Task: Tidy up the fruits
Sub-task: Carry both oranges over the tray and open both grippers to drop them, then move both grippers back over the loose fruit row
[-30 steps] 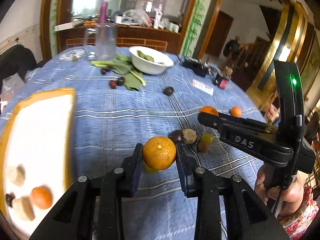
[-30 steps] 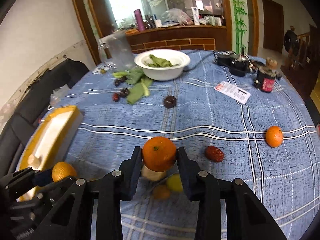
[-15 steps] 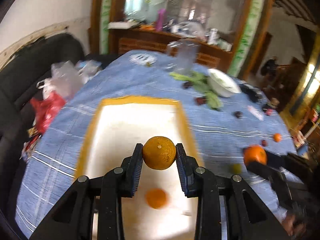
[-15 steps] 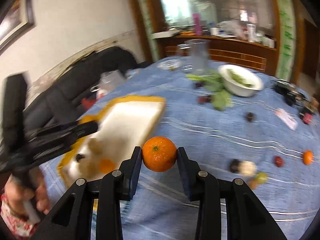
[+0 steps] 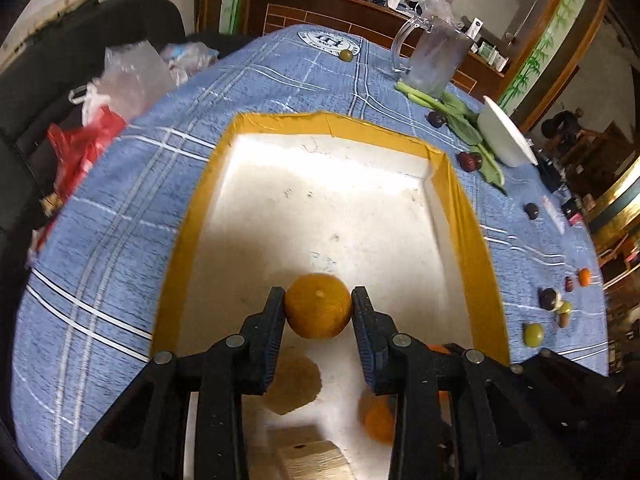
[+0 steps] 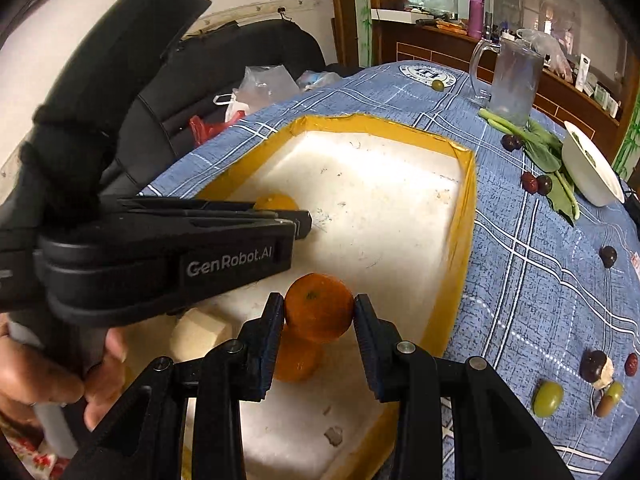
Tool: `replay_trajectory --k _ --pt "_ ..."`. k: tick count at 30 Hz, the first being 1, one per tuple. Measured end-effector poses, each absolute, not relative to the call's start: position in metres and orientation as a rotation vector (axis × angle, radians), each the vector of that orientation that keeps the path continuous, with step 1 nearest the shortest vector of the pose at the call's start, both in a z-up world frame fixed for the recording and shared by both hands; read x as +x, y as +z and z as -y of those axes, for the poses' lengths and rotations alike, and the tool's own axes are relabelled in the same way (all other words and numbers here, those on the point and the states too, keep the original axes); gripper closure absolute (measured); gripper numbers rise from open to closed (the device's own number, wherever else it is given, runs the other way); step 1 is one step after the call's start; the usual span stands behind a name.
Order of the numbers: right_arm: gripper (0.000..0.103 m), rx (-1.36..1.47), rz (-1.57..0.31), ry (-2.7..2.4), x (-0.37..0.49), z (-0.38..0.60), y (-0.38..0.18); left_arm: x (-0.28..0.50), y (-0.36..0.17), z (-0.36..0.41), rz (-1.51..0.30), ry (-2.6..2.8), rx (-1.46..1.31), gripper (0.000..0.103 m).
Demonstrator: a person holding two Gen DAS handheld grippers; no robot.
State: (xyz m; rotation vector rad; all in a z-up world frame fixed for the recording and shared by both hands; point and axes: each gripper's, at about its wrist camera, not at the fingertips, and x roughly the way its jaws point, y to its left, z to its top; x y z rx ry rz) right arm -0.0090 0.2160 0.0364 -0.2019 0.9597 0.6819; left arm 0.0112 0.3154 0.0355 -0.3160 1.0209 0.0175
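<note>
Tangerines (image 5: 318, 306) (image 6: 319, 307) are now hanging over the yellow-rimmed tray (image 5: 464, 216), no longer over the worktop; your left tongs (image 5: 319, 312) are easing open around theirs, your right tongs (image 6: 319, 312) gripping theirs.

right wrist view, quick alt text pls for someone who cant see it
The right tool holds an orange over a white tray with a yellow rim on a blue plaid tablecloth. The left tool, jaws opening around another orange, reaches in from the left.

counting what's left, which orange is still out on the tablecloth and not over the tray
The small orange beside the dark fruits on the blue cloth; the others are over the tray.
</note>
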Motion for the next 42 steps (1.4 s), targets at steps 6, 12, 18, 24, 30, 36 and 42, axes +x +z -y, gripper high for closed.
replay_trajectory --k 6,12,18,24,30,36,42 --pt "0.047 -0.181 -0.95 0.691 -0.008 -0.213 0.038 0.003 0.046 -0.323 -0.958 0.018 -0.398 0.038" --pt "0.047 -0.161 -0.788 0.628 -0.038 -0.176 0.074 -0.013 0.051 -0.331 -0.895 0.038 -0.449 0.033" --pt "0.053 -0.134 -0.837 0.498 -0.046 -0.14 0.063 -0.037 0.065 -0.324 -0.831 0.035 -0.467 0.033" --pt "0.053 -0.055 -0.926 0.617 -0.065 -0.141 0.043 -0.066 0.081 -0.316 -0.781 0.029 -0.463 0.03" --pt "0.053 -0.08 -0.914 0.682 -0.089 -0.159 0.046 -0.089 0.092 -0.316 -0.751 0.05 -0.448 0.03" --pt "0.053 -0.105 -0.904 0.724 -0.102 -0.169 0.047 -0.103 0.101 -0.313 -0.733 0.075 -0.419 0.03" --pt "0.053 -0.026 -0.876 0.694 -0.103 -0.136 0.06 -0.12 0.116 -0.281 -0.675 0.127 -0.277 0.022"
